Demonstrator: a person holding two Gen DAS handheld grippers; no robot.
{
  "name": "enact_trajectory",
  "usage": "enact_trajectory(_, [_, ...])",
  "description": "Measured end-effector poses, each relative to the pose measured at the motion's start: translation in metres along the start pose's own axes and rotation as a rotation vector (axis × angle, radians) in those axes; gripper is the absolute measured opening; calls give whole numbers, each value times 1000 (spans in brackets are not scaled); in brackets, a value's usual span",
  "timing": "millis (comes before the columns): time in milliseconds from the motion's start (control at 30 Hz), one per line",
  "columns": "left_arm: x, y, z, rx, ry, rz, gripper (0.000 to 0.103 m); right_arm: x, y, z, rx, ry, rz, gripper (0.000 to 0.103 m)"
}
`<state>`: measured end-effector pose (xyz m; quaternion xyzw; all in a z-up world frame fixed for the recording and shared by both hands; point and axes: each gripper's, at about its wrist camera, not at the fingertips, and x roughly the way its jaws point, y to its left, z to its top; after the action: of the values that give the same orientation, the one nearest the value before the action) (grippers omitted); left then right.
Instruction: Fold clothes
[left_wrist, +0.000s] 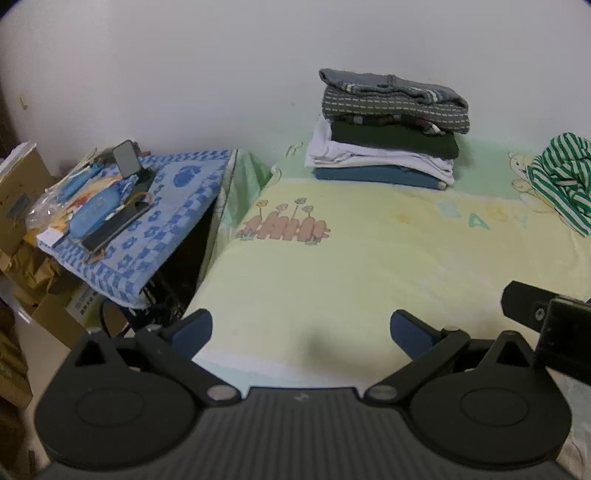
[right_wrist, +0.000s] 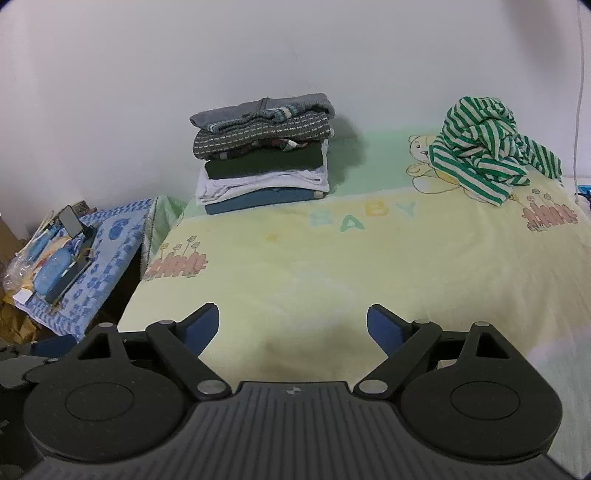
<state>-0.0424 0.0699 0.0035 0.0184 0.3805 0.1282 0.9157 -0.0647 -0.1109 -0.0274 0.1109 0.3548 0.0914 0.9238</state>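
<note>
Your folded stack (right_wrist: 264, 155) sits on the blanket (right_wrist: 332, 266) beside a crumpled striped shirt (right_wrist: 484, 147); your left gripper (left_wrist: 301, 332) and right gripper (right_wrist: 293, 325) hover, jaws apart, empty.

Right gripper (right_wrist: 293, 325): I see both blue pads spread wide, nothing between them, above the yellow blanket (right_wrist: 332, 266)
Folded stack (right_wrist: 263, 153): against the wall, far left of the bed, grey knit on top, blue piece at the bottom
Striped garment (right_wrist: 484, 147): green and white, crumpled, far right, well apart from the stack
Side table (right_wrist: 110, 251): left of the bed, blue patterned cloth, clutter on it
</note>
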Motion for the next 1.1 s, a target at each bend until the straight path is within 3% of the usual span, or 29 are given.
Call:
enact_trajectory(167, [-11, -1, -3, 18, -19, 9, 102, -7, 3, 2, -6, 37, 11, 89])
enact_trajectory(400, [-13, 23, 11, -4, -61, -69, 102, -17, 18, 5, -86, -69, -171, 88])
enact_trajectory(600, [-9, 44, 22, -11, -105, -171, 102, -15, 31, -2, -44, -96, -174, 88])
enact_trajectory(833, [-12, 51, 26, 9, -115, -181, 102, -12, 48, -9, -30, -98, -195, 87])
enact_trajectory(967, [-6, 70, 25, -97, -78, -257, 102, -12, 49, -9, -19, -100, -203, 88])
enact_trajectory(1067, [-2, 68, 25, -79, -49, -208, 102, -12, 51, -10, -17, -102, -211, 87])
enact_trajectory(1100, [1, 62, 25, -29, -33, -177, 102, -12, 51, -10, -16, -103, -213, 87])
